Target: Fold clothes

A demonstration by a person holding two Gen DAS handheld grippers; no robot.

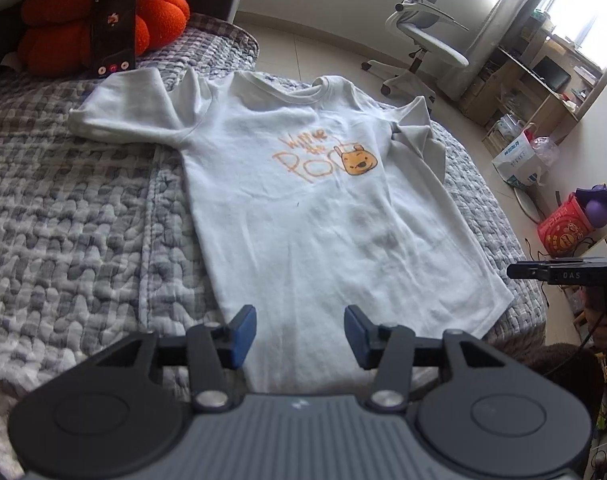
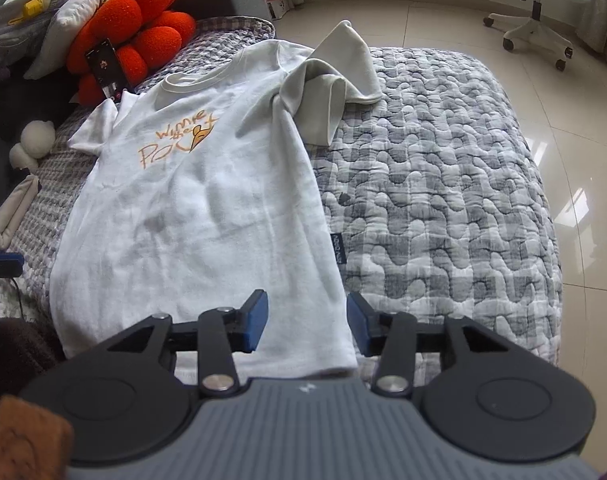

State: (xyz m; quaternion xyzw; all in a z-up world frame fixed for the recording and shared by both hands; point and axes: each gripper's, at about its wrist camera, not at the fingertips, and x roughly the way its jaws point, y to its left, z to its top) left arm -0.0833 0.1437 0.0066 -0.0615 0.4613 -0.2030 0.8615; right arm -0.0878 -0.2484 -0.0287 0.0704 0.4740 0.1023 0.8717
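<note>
A white T-shirt (image 1: 303,208) with an orange bear print lies face up, spread on a grey quilted bed (image 1: 83,220). It also shows in the right wrist view (image 2: 191,216). Its left sleeve lies flat; its right sleeve (image 2: 327,88) is crumpled and bunched up. My left gripper (image 1: 299,336) is open and empty, hovering over the shirt's bottom hem near its left side. My right gripper (image 2: 307,324) is open and empty over the hem's right corner. The right gripper also shows at the right edge of the left wrist view (image 1: 563,274).
An orange flower cushion (image 1: 103,20) with a phone (image 1: 113,32) propped on it sits at the head of the bed. A white office chair (image 1: 423,40), shelves and bags (image 1: 519,156) stand on the tiled floor to the right. The quilt (image 2: 443,184) extends right of the shirt.
</note>
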